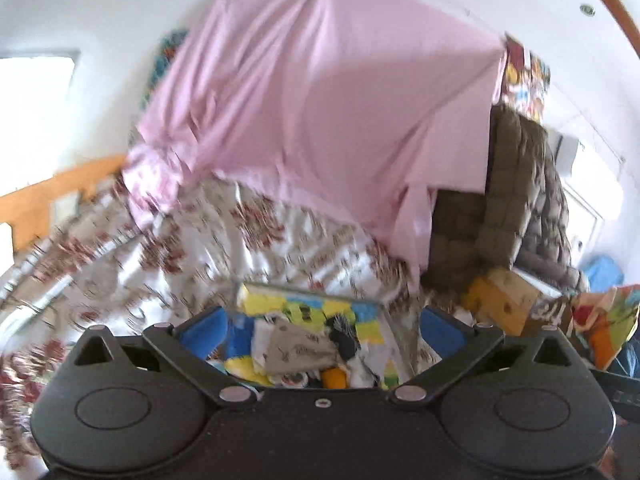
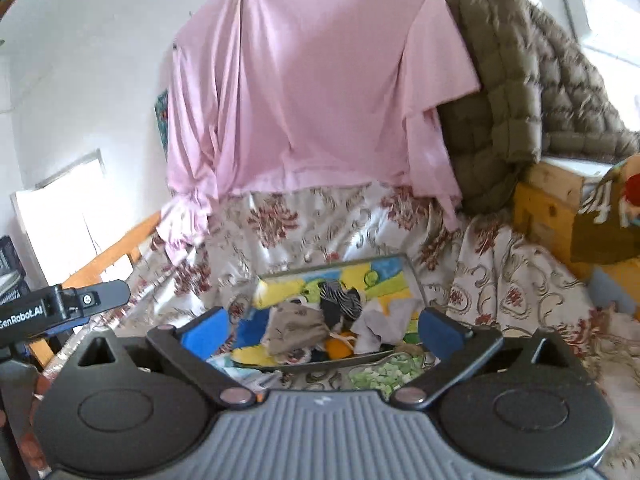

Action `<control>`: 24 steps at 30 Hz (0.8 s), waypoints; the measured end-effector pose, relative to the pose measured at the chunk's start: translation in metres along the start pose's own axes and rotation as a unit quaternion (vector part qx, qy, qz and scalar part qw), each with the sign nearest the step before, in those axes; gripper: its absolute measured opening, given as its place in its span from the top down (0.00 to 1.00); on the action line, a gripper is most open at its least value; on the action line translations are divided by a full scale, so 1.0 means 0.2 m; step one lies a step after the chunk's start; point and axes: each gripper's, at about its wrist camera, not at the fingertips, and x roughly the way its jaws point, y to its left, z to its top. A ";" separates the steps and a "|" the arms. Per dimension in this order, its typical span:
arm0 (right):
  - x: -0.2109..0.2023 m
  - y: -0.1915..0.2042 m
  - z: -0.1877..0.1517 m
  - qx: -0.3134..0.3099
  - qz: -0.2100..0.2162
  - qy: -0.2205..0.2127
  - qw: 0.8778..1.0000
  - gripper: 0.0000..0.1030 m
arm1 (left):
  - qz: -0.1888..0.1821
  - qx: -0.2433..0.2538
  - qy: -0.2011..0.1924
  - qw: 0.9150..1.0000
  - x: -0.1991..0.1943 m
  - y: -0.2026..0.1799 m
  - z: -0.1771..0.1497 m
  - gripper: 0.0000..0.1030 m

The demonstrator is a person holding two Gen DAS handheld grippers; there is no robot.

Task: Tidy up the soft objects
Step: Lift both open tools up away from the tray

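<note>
A shallow tray with a bright yellow, blue and green lining lies on the floral bedspread. Inside it sits a heap of small soft items: a grey cloth, a black-and-white striped piece, an orange item and a pale cloth. My right gripper hovers above the tray's near side, open, with nothing between its blue pads. My left gripper is also open and empty over the same tray, above the grey cloth.
A pink sheet hangs behind the bed. An olive quilted blanket drapes over a wooden chest at the right. A green knobbly mat lies just in front of the tray. A wooden bed frame runs along the left.
</note>
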 end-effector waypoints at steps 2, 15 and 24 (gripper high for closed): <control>-0.11 0.04 -0.01 0.002 -0.002 -0.005 1.000 0.00 | 0.008 -0.009 -0.008 1.000 -0.08 -0.02 0.00 0.01; -0.42 0.10 -0.10 -0.001 -0.068 -0.001 0.998 0.00 | -0.054 0.010 0.024 0.998 -0.15 -0.15 -0.12 0.01; -0.27 0.11 -0.10 0.003 -0.098 0.013 0.995 0.00 | -0.089 0.029 0.061 0.994 0.03 0.04 -0.19 0.01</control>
